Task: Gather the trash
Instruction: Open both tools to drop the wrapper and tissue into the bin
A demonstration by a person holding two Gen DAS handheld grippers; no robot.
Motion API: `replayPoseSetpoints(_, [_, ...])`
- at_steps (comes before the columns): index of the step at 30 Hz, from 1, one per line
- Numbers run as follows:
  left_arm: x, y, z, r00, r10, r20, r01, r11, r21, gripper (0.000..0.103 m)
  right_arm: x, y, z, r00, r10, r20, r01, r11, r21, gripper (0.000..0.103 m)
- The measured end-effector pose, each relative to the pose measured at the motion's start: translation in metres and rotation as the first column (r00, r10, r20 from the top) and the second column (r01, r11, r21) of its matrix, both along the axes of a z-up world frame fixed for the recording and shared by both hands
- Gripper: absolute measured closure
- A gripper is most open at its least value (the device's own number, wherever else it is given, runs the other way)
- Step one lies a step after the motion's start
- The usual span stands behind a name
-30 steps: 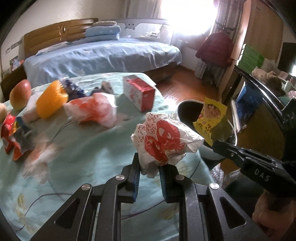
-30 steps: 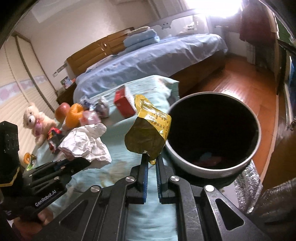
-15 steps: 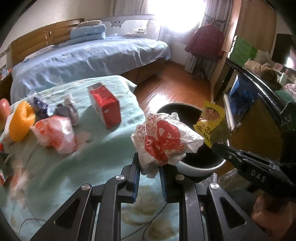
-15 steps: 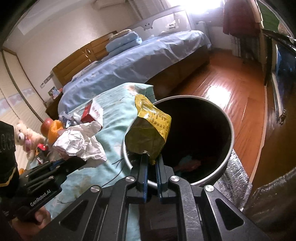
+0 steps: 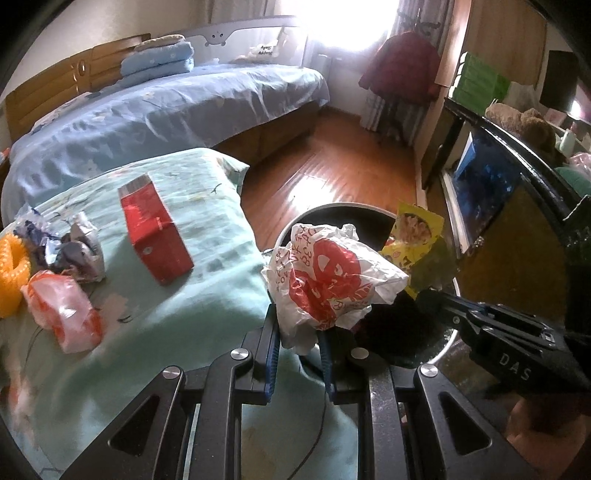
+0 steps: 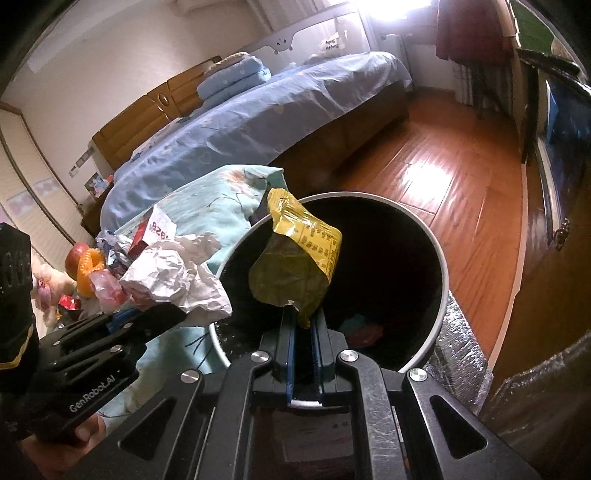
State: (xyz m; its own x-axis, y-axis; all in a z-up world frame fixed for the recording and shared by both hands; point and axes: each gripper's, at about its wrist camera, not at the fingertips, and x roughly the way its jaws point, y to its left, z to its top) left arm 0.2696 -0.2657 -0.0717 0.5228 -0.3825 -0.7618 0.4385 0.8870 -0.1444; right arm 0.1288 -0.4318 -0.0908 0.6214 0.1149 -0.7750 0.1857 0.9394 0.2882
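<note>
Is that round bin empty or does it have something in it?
Not empty: the bin shows red and teal scraps at its dark bottom.

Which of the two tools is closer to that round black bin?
The right. The right tool holds its yellow wrapper over the bin's opening. The left tool, gripping the crumpled white bag, is by the bin's near edge, partly above the green bedding.

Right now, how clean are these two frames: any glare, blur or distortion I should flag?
Left wrist view: the window is blown out white, sun glare sits on the wood floor, and the pink bag is smeared. Right wrist view: the same blown-out window, strong fisheye bending, the bin interior nearly black.
</note>
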Motion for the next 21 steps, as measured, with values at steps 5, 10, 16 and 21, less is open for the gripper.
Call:
replayPoseSetpoints(5, [0.010,-0.010,-0.004,1.000,0.000,-0.009,0.000,1.000,0.010,0.084,0.007,-0.006,-0.002,1.000,-0.005,-0.014,0.005,1.000,-0.004,0.095])
replayPoseSetpoints(10, [0.016,-0.016,-0.006,1.000,-0.006,-0.018,0.007,1.000,0.011,0.083,0.012,-0.012,-0.006,0.999,-0.013,-0.029,0.013,1.000,0.009,0.095])
replayPoseSetpoints(16, [0.013,-0.015,-0.007,1.000,0.000,-0.020,0.000,1.000,0.013,0.055,0.013,-0.018,-0.008,0.999,-0.030,-0.037,0.031,0.999,0.037,0.072])
replayPoseSetpoints(21, [0.001,0.002,-0.004,1.000,0.022,-0.019,-0.022,1.000,0.007,0.039,0.006,-0.019,-0.002,0.999,-0.041,-0.006,0.042,0.998,0.053,0.045])
